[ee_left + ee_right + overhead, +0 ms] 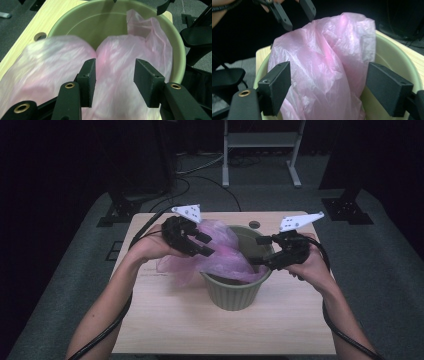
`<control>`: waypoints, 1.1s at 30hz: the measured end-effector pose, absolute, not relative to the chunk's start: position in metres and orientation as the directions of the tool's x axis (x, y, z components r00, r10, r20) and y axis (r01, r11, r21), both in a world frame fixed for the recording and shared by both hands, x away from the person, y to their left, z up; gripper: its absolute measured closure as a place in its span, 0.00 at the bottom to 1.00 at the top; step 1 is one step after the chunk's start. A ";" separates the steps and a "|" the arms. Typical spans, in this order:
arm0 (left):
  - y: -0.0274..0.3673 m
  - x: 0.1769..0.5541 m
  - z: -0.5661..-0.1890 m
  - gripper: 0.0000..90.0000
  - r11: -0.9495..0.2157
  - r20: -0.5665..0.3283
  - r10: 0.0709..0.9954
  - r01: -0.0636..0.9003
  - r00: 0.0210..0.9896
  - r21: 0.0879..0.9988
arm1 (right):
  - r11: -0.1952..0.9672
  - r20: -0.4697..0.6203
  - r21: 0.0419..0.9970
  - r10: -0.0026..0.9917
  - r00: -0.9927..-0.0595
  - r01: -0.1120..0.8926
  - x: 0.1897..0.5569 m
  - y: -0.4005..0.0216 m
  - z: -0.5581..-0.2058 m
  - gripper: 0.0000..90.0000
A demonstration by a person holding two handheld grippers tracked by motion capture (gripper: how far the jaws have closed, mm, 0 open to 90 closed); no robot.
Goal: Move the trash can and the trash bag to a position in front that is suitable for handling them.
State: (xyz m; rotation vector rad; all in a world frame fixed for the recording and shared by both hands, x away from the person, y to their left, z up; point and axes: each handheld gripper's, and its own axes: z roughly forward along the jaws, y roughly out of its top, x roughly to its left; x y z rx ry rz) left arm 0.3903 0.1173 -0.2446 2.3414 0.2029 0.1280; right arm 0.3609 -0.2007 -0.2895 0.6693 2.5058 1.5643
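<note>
Pink, thin and crinkled, the plastic bag lay straight ahead of the left gripper, whose two black jaws stood parted with the film showing in the gap between them; no fold was pinched there, and whether the pads actually touched the plastic could not be told. Beyond those jaws the bag bulged in two lobes over the near rim of the green pot, part of it hanging inside the pot and part spilling out on the gripper's side.

The right gripper had its jaws spread wide, one on either side of the bag's bulk, clear of it on both sides as far as its own view showed. Past the bag, the left gripper's jaw tips hung above the plastic.

From the high view, the left gripper sat over the heaped plastic at the pot's left rim, and the right gripper reached in at the right rim. The pot stood near the middle of the light wooden table, with the bag draped over its left edge onto the tabletop.
</note>
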 end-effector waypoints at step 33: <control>0.191 0.384 -0.257 0.48 -0.627 -0.012 0.304 0.210 0.953 0.750 | 0.607 0.018 0.729 0.445 -0.896 0.316 0.405 -0.110 -0.283 1.00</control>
